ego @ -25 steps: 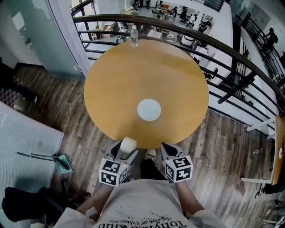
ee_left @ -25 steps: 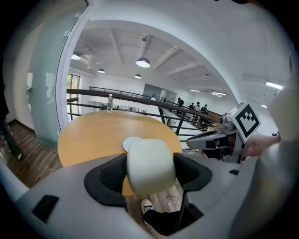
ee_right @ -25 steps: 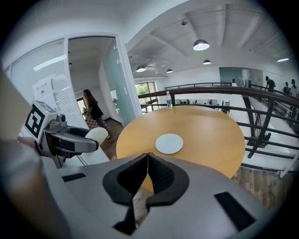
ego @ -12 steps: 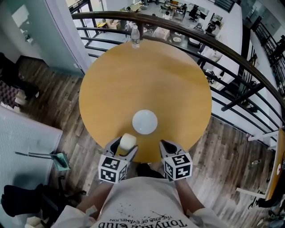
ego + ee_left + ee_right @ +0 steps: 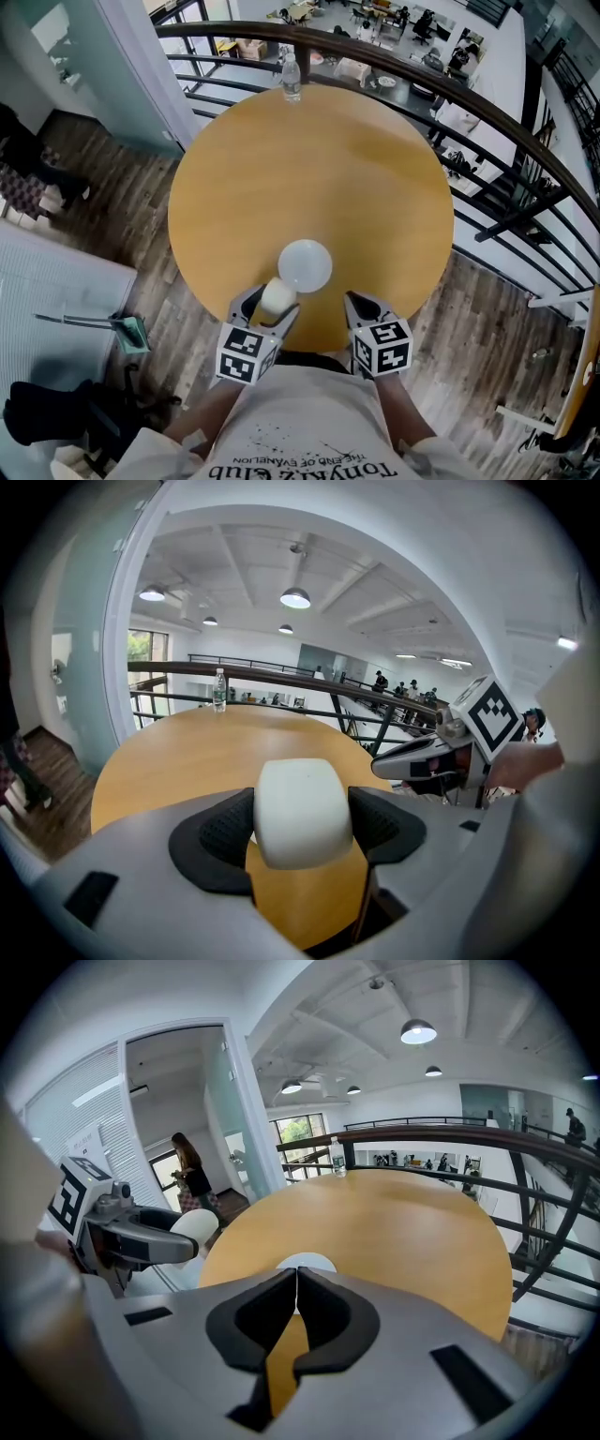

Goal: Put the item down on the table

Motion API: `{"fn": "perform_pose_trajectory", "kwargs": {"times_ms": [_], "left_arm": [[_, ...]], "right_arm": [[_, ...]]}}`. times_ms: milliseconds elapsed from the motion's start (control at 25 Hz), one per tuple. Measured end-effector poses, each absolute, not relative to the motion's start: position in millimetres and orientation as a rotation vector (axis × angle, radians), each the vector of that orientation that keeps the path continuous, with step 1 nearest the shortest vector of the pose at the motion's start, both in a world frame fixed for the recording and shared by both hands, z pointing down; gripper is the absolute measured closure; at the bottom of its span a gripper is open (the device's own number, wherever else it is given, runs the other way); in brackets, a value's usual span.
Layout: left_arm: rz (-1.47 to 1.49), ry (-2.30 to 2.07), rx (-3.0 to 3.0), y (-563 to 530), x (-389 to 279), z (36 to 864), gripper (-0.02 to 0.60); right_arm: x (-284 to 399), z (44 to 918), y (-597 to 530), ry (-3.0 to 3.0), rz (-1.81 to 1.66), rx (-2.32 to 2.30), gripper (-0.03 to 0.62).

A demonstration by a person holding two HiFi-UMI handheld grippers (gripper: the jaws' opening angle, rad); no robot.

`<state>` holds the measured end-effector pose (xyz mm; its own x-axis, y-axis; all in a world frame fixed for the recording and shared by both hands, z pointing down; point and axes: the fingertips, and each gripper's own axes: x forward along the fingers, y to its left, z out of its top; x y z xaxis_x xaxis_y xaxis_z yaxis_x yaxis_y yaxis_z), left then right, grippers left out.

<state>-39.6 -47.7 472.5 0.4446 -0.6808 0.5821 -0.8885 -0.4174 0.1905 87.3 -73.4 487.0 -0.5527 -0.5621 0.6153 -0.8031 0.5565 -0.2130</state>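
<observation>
My left gripper (image 5: 270,305): clamped on white rounded item (image 5: 302,810) above table's (image 5: 375,169) near edge. My right gripper (image 5: 296,1290): closed, empty. Risk: released here, item may roll off edge.

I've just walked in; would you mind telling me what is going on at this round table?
A person stands at the wooden table with a gripper in each hand. The left gripper is shut on a white rounded item, held over the near edge beside a white disc. The right gripper is shut and empty. A water bottle stands at the far edge.
</observation>
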Motion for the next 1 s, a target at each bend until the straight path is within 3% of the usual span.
{"fn": "perform_pose_trajectory", "kwargs": {"times_ms": [1000], "left_arm": [[0.659, -1.108, 2.218, -97, -58, 502, 0.252]], "right_arm": [[66, 511, -98, -2.188, 0.784, 1.207, 0.568]]}}
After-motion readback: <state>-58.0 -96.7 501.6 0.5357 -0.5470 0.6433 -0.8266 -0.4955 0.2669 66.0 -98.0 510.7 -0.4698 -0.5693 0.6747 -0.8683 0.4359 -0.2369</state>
